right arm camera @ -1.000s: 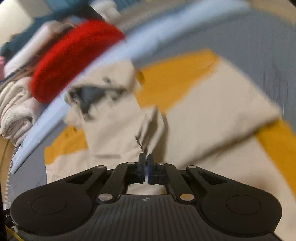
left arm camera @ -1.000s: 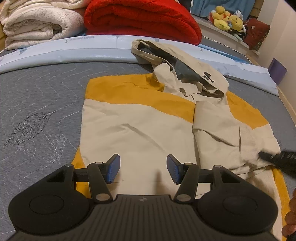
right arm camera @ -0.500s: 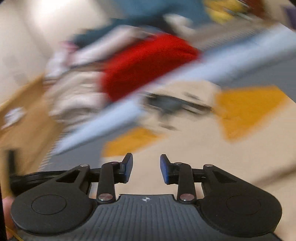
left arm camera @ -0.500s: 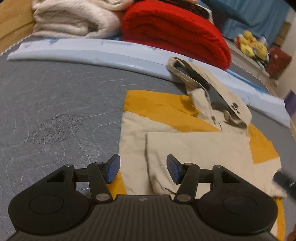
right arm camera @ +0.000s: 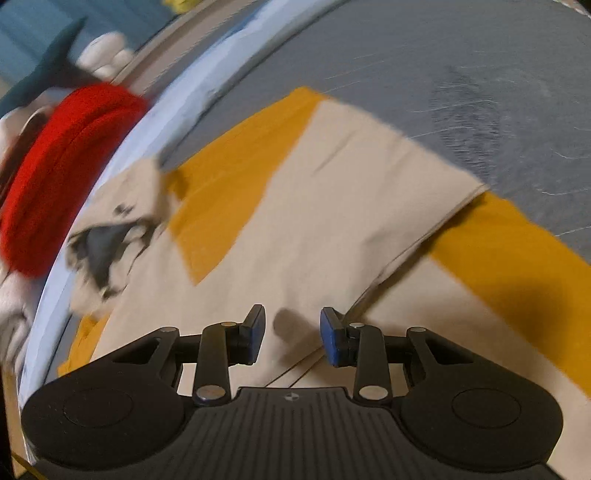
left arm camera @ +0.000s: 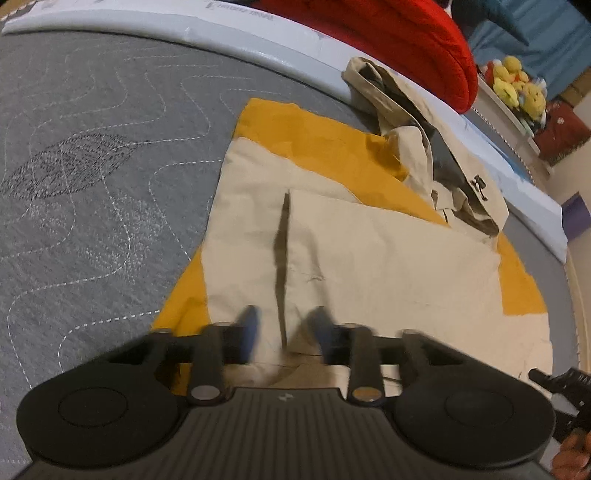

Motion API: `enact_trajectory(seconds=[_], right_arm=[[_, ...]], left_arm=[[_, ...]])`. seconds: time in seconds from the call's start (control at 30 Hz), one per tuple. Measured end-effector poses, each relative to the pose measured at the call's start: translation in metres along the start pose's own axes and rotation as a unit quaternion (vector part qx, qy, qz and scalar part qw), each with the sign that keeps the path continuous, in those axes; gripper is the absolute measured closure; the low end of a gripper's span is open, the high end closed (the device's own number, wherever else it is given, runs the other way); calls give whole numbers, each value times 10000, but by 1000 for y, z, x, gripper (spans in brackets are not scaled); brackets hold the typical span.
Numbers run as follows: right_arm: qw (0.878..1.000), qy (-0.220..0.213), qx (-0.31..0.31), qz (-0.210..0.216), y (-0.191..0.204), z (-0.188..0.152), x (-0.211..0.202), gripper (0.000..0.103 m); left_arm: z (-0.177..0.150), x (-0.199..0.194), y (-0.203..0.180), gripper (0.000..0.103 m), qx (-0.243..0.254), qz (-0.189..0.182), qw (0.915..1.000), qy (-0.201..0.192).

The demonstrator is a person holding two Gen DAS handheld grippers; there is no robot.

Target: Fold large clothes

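Beige-and-yellow jacket (left arm camera: 369, 258) lying flat on the grey mattress (left arm camera: 92, 166), left hand-held gripper (left arm camera: 284, 328) hovering open over a folded sleeve edge, blurred, right hand-held gripper (right arm camera: 292, 334) hovering open above beige cloth, only the left view showing plush toys (left arm camera: 517, 88) beyond the red blanket (left arm camera: 406, 40)

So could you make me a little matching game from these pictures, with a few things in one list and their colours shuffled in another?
Things:
1. rolled blanket
2. mattress
3. jacket shoulder panel
4. gripper pads

Colours:
A. blue
B. mustard yellow
C. red
D. grey

Pairs: 1-C, 2-D, 3-B, 4-A
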State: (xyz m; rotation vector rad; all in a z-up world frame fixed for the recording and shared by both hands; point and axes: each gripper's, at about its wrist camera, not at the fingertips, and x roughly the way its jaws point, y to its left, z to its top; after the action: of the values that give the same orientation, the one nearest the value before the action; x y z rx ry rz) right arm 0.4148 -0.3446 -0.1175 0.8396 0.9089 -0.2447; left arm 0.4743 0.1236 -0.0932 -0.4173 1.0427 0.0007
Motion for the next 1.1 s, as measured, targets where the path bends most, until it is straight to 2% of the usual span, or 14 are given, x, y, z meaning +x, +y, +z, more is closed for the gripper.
enact_trajectory(seconds=[0.03, 0.17, 0.27, 0.33, 0.4, 0.53, 0.7, 0.77, 0.83, 0.87, 0.9, 1.03, 1.07, 1.1], right_arm=[[9999, 7, 141, -13, -6, 4, 0, 70], [9995, -105, 231, -211, -14, 8, 4, 71], [9989, -214, 140, -397, -14, 10, 1, 71], [9985, -319, 32, -449, -10, 9, -3, 69], [9983, -457, -80, -347, -6, 8, -8, 69], [9978, -505, -384, -212, 3, 8, -8, 69], [9980, 138, -175, -594, -13, 6, 18, 70], [9970, 194, -154, -740, -17, 5, 19, 70], [9973, 79, -309, -667, -10, 6, 12, 69], [9972, 3, -444, -598, -5, 6, 8, 68], [9964, -105, -632, -555, 1, 5, 4, 68], [9917, -320, -1101, -575, 19, -4, -5, 68], [9912, -347, -1152, -559, 20, -6, -7, 68], [9901, -393, -1234, -548, 24, -8, -7, 68]], left_arm=[[0, -1, 0, 103, -7, -43, 10000, -24], [8, -30, -7, 103, 98, -12, 9980, -624], [11, -42, -13, 103, 312, 476, 9947, -860], [11, -36, -11, 103, 287, 544, 9958, -682], [9, -36, -15, 102, 399, 368, 9959, -729], [3, -30, -30, 89, 760, -2, 9944, -737], [-10, 16, -15, 88, 503, 452, 9975, 216], [-10, 9, -15, 87, 364, 467, 9981, 160], [-6, -5, -22, 75, 444, 485, 9978, -92], [-4, -12, -25, 58, 500, 446, 9974, -268], [-3, -17, -26, 48, 514, 417, 9971, -385], [0, -10, -18, 49, 295, 242, 9987, -336], [-2, -5, -14, 54, 213, 198, 9993, -231], [0, 1, -14, 69, 145, 133, 9997, -130]])
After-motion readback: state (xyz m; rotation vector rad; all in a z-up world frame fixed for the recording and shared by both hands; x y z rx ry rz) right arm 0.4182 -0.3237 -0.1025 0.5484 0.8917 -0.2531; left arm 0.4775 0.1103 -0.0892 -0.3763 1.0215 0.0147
